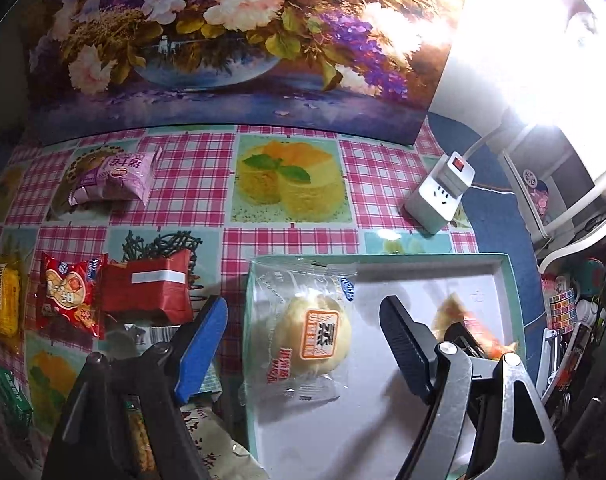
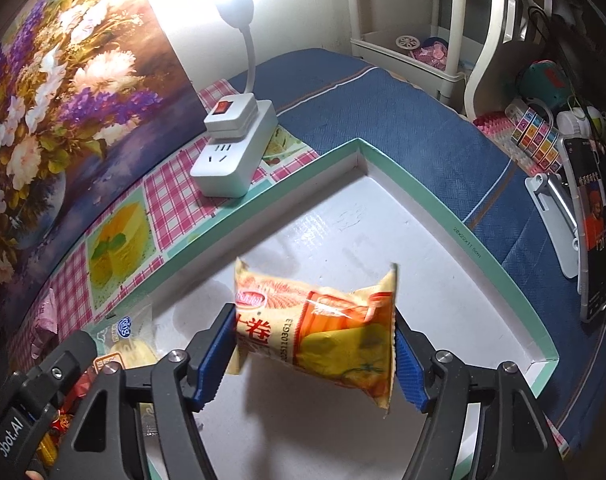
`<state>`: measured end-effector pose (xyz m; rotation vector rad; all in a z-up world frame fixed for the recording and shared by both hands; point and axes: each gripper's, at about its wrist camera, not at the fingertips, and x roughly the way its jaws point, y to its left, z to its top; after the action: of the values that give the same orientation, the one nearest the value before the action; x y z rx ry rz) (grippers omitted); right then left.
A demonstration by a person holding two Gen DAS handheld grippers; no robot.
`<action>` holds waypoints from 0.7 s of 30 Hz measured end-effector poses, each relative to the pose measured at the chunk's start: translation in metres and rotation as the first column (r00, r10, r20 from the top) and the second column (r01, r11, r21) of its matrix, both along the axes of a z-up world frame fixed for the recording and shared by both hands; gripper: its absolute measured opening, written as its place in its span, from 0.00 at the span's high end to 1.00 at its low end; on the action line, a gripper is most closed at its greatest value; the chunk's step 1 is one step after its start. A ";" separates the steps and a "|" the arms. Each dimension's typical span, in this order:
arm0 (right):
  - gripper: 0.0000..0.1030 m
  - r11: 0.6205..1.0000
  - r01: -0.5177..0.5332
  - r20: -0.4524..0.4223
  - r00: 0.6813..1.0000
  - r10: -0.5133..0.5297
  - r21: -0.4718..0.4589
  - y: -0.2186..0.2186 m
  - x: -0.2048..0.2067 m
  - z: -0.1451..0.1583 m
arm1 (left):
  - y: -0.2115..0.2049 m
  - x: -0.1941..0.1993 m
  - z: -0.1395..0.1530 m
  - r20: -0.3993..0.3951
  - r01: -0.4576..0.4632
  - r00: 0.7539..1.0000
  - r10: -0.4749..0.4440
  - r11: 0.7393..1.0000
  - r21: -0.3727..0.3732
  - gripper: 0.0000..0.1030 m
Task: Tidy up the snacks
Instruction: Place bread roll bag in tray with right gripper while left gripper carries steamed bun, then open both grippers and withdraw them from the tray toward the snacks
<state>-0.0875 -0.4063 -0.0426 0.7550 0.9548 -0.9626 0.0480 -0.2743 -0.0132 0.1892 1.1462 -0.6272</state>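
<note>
**Bun down in the tray, egg-roll packet up in the tongs**

My left tongs [image 1: 303,344] stood open over the bun in its clear wrapper [image 1: 303,340] — the pads were off it, and it lay flat in the white tray with the teal rim [image 1: 503,258], its left edge lapping over the tray wall. My right tongs [image 2: 315,356] gripped the yellow-and-orange snack packet [image 2: 323,328] across its width, one blue pad on each side, holding it clear above the tray floor.

I judged both things light and soft. The bun would squash under a hard pinch, and its film looked slippery, so a gentle hold across the middle suited it. The packet was puffy and crinkly; I thought the crimped end seams the safer place to take it, sparing the contents.

More wrapped snacks waited on the checked table [image 1: 287,240] at left, among them a red packet [image 1: 147,292] and a pink one [image 1: 115,178].
</note>
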 end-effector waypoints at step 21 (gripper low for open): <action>0.00 0.996 -0.054 0.046 0.997 0.057 -0.065 0.008 0.007 0.016 | 0.047 0.029 -0.007 0.080 -0.197 0.978 0.191 0.978 0.068 0.04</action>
<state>-0.0802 -0.3985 -0.0265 0.6915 0.8947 -0.9180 0.0769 -0.2272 -0.0207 0.1613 1.1032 -0.4011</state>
